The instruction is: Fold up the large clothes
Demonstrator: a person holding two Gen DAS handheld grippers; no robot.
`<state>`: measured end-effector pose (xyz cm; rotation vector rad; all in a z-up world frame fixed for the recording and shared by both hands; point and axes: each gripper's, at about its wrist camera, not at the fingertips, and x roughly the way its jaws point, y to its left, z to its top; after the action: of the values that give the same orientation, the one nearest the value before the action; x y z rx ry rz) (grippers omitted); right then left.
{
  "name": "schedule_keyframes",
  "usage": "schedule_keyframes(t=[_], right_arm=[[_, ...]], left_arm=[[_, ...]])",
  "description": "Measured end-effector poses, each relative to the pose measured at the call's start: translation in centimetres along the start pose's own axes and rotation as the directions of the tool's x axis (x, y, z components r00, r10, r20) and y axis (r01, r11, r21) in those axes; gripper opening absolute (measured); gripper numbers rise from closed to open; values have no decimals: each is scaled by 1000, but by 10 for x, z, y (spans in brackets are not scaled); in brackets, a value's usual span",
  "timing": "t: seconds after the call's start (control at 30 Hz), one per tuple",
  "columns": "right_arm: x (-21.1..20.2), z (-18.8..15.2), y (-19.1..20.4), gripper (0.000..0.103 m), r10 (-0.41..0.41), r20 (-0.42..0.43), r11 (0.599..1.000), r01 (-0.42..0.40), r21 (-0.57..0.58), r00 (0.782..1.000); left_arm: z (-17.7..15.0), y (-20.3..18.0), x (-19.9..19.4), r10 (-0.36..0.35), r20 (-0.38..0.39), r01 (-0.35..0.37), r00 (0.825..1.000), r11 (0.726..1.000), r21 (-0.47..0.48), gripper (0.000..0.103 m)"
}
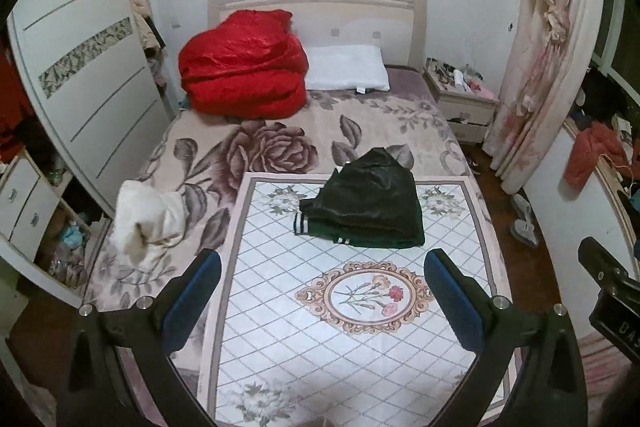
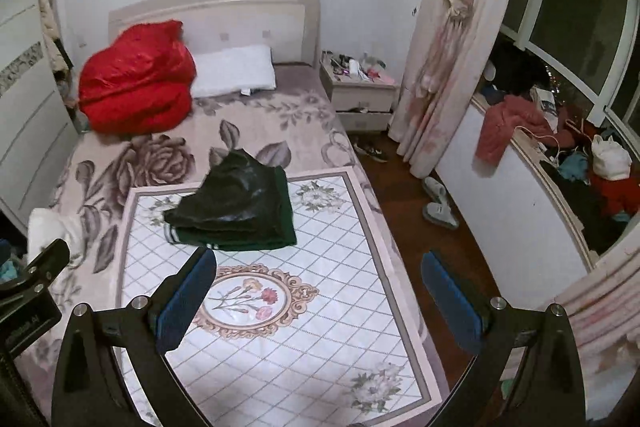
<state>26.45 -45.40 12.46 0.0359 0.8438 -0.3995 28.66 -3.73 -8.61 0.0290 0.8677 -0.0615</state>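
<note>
Left wrist view: we hold the left gripper (image 1: pixel 322 307) above the patterned mat (image 1: pixel 348 339), jaws wide apart and empty. The dark green jacket (image 1: pixel 366 207) lies folded at the mat's far end, well apart from the fingers; a cream garment (image 1: pixel 148 223) sits left, off the mat.

Right wrist view: our right gripper (image 2: pixel 318 307), likewise spread and empty, hangs over the mat's right edge. We judge the cleared mat serves as folding surface.

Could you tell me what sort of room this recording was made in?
A home bedroom, most likely: a bed with a headboard and pillow, a cluttered nightstand beside it, and a wardrobe.
</note>
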Motion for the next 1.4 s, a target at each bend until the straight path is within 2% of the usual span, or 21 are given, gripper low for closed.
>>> schedule_keyframes(t=[0.17,0.43,0.83,1.4], right_arm=[[-61,-1,-5,103,20,58,1000,-20,-11,998],[-116,-1,-10,103,48,94,999,-46,-17,994],[-138,11,-8,103,96,59,994,-93,-56,994],[-151,24,-6,103,107,71,991,-101,-88,992]], left_arm=[[-5,7,-40,12,30,-12,999,1000,4,103],[-12,13,-70,21,44,-22,999,1000,4,103],[-8,12,-96,27,5,-26,1000,1000,-9,103],[-3,4,-110,32,28,-32,999,999,-19,103]])
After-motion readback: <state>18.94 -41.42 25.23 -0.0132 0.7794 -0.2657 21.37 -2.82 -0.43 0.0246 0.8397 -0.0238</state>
